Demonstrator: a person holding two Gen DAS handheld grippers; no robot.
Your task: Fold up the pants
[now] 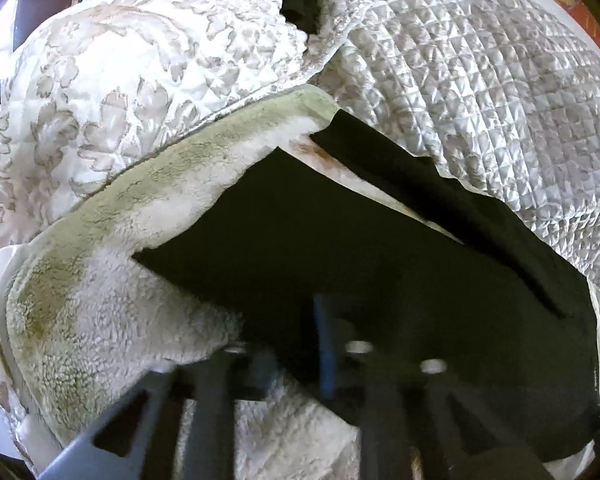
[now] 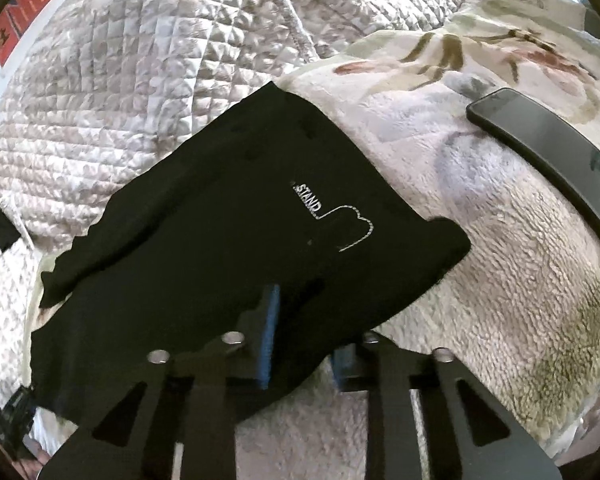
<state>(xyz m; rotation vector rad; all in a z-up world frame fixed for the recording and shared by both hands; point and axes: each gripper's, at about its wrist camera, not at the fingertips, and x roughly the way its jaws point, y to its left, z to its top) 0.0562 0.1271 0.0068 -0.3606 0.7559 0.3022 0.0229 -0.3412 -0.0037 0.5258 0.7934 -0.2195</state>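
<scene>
My right tool (image 2: 306,336) stands wide astride the black pants' (image 2: 236,216) edge; my left tool's (image 1: 328,344) spread I cannot tell

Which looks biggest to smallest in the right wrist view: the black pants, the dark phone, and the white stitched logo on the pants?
1. Black fabric pants, though nearness to the camera enlarges them.
2. Dark flat rectangular phone on the fleece blanket.
3. White stitched logo on the pants.

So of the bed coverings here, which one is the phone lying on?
The fleece blanket, the fluffy one with a floral print. The phone rests on its pile beside the black pants. The quilt is the shiny diamond-stitched cover farther back.
</scene>
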